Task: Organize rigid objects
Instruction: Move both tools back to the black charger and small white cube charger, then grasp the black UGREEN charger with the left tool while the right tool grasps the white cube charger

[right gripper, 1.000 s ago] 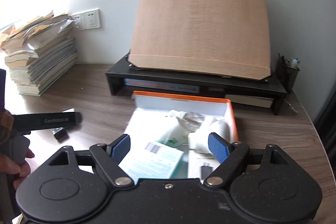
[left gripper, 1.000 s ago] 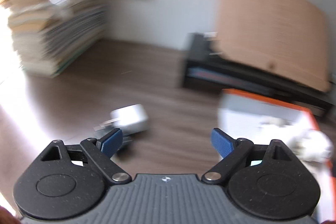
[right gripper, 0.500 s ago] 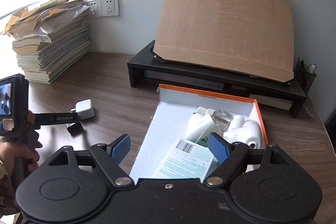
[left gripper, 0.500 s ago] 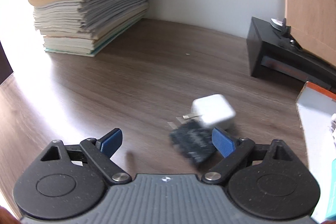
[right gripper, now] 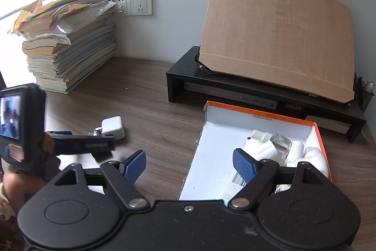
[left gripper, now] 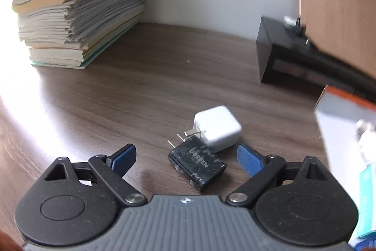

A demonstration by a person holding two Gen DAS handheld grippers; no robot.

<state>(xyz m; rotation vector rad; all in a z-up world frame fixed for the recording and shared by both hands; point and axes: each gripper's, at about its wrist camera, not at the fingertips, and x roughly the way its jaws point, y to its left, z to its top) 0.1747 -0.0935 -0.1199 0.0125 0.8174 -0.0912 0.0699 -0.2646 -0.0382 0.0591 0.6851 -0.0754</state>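
Observation:
A black plug adapter (left gripper: 197,164) lies flat on the wooden desk between the wide-apart fingers of my left gripper (left gripper: 186,157), which is open and touches nothing. A white charger cube (left gripper: 217,128) rests against the adapter's far end; in the right wrist view the same white charger (right gripper: 113,126) lies just beyond the left gripper's arm. My right gripper (right gripper: 190,164) is open and empty, over the left edge of the orange-rimmed white box (right gripper: 258,111). That box holds several white items and a printed carton.
A tall stack of books and papers (right gripper: 68,48) stands at the back left below wall sockets (right gripper: 135,3). A black monitor riser (right gripper: 263,91) with a leaning wooden board (right gripper: 277,37) lines the back wall. A mesh pen holder (right gripper: 364,93) is at far right.
The left gripper has swung left and come down over the two plugs, so the black adapter now lies between its fingers. The right gripper has drifted left, with the box now to the right.

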